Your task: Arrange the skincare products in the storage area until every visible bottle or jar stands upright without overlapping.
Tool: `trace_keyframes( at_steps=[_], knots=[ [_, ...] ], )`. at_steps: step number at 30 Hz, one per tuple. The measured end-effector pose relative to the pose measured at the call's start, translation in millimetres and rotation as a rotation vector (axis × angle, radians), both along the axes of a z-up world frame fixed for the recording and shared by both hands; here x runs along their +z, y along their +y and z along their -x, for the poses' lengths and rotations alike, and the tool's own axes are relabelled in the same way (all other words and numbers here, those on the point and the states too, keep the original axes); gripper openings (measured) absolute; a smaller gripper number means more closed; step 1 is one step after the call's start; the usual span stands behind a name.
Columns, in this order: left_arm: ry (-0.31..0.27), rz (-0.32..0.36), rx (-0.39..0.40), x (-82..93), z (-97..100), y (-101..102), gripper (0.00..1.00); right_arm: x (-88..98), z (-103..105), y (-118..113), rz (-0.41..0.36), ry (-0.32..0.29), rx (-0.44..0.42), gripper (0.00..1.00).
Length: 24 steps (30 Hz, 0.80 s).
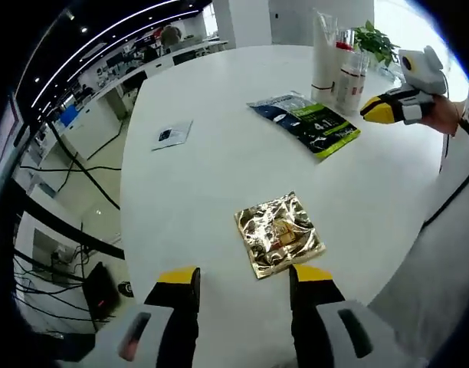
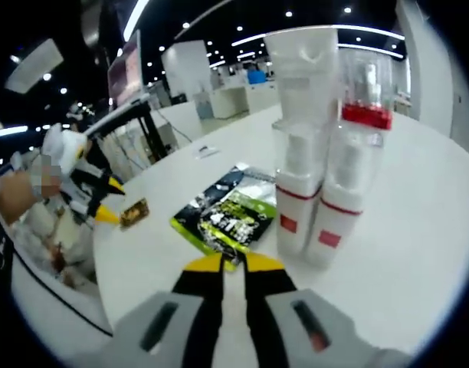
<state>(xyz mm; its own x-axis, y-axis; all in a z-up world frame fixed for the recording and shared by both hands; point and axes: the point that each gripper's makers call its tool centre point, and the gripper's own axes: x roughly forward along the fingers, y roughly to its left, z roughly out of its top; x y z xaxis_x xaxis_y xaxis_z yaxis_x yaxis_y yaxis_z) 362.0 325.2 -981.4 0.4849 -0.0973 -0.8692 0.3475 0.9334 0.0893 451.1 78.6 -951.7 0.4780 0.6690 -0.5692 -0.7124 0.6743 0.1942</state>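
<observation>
In the left gripper view, the left gripper (image 1: 242,280) is open above the white counter (image 1: 211,176), just before a gold foil sachet (image 1: 279,234). Farther off lie a green-black sachet (image 1: 307,121) and 2 upright bottles (image 1: 348,77).

In the right gripper view, the right gripper (image 2: 233,264) is nearly closed and empty, near the 2 bottles (image 2: 319,184) with red bands, standing side by side.

Gold foil packet (image 1: 279,234), green-black sachet (image 1: 307,121), small card (image 1: 172,135), potted plant (image 1: 375,40) on white table (image 1: 204,184).
</observation>
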Motion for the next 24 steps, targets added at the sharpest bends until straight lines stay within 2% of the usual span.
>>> trace_keyframes(
  at_steps=[9,19,22,24],
  knots=[
    [-0.042,-0.04,0.068,1.8,-19.2,13.6,0.44,-2.6,1.5,-6.4,0.006,0.005,-0.02,0.09],
    [-0.088,-0.022,0.102,3.0,-46.7,6.7,0.43,-4.7,2.9,-10.5,0.014,0.009,-0.032,0.08],
    [-0.121,-0.037,0.162,9.9,-50.3,15.4,0.43,-3.1,2.1,-11.9,0.013,0.002,-0.036,0.08],
    [-0.138,-0.02,0.204,16.1,-51.5,17.6,0.42,-3.3,1.6,-12.7,0.013,0.004,-0.04,0.08]
  ],
)
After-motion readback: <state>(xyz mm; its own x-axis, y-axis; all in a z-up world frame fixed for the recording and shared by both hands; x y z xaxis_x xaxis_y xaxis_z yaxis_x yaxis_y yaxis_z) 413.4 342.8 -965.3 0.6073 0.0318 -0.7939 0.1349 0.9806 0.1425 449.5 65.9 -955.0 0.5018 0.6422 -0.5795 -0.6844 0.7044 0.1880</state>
